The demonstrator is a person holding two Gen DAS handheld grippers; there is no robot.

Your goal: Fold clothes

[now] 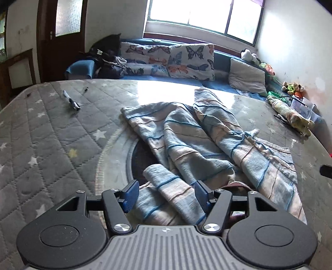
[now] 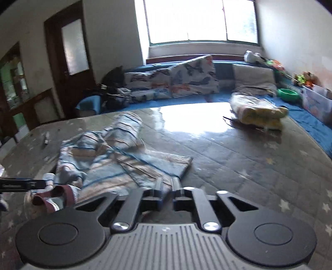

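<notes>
One striped garment (image 1: pixel 207 141) on mattress (image 1: pixel 51 128); left gripper (image 1: pixel 166 195) open astride fold; right gripper (image 2: pixel 167 187) narrowly open, empty.

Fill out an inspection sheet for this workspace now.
Surface: grey quilted mattress with stars, glare from the window.
Job's things: striped garment, crumpled, unfolded.
Clutter: small dark items near the far left corner; yellowish bundle at far right.
Grippers: left gripper open, a garment fold between its fingers; right gripper fingers close together over the garment's edge, grip unclear.
Cables: nothing seen.
Surroundings: butterfly pillows, window, door, soft toys.
</notes>
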